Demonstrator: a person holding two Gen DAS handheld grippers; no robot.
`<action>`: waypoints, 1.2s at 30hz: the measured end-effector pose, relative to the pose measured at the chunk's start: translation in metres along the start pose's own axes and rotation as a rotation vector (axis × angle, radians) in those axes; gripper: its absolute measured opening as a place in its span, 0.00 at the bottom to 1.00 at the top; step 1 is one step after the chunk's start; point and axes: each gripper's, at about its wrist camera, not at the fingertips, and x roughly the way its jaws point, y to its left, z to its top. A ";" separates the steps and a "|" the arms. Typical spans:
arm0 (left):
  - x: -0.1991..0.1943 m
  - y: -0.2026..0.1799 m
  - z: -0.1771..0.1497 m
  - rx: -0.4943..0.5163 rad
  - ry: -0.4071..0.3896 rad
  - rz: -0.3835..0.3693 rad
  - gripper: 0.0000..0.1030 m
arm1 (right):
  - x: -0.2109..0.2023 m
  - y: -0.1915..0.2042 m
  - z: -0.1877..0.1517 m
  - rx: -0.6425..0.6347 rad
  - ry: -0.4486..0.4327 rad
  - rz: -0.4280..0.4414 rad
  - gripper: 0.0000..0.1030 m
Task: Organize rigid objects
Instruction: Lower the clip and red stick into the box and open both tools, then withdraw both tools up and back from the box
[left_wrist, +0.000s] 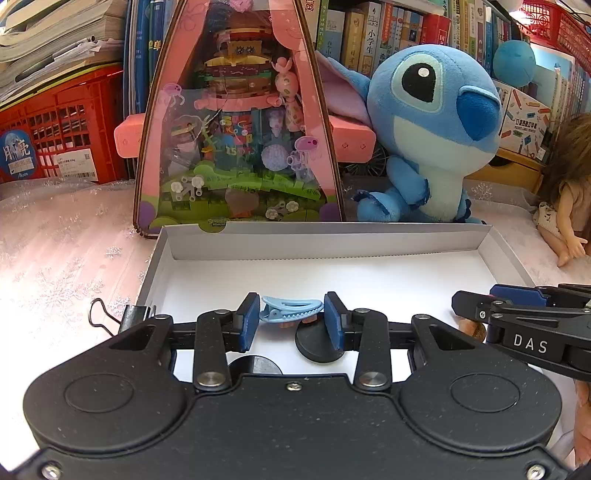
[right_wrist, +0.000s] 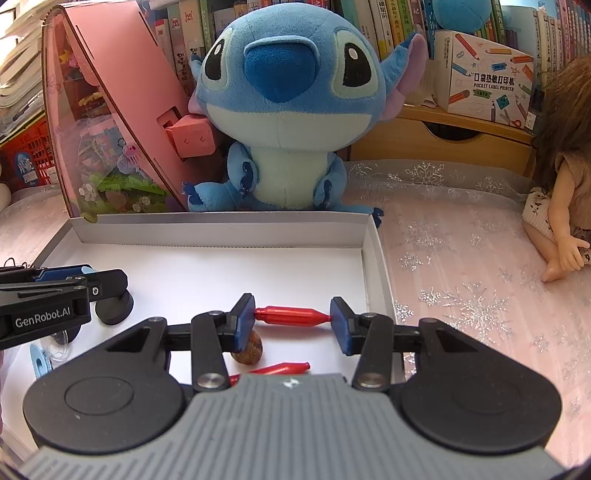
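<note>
Over the white tray (left_wrist: 343, 236) I have both tools loaded: the left gripper (left_wrist: 291, 319) is clamped end to end on a light blue hair clip (left_wrist: 290, 309), and the right gripper (right_wrist: 292, 317) is clamped end to end on a red plastic anchor (right_wrist: 291, 316). Both items hang above the tray floor.

Procedure, as I judge it: lower each item until it rests on a bare patch of tray, then release. Keep clear of the black round base (left_wrist: 319, 345) below the clip and of the second red anchor (right_wrist: 280, 369) and brown nut (right_wrist: 249, 349) below my right tool.

Only the left wrist view shows the binder clip (left_wrist: 118, 315) on the tray's left rim; only the right wrist view shows the nut fully and the spare anchor.
</note>
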 end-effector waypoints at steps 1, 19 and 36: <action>0.000 0.000 0.000 -0.002 0.001 0.000 0.35 | 0.000 0.000 0.000 -0.001 0.001 0.000 0.49; 0.000 0.001 0.000 -0.024 0.006 -0.017 0.37 | 0.001 -0.001 -0.001 0.002 0.002 0.002 0.56; -0.013 -0.006 -0.001 0.011 -0.017 0.009 0.74 | -0.012 0.001 -0.002 -0.004 -0.036 -0.018 0.84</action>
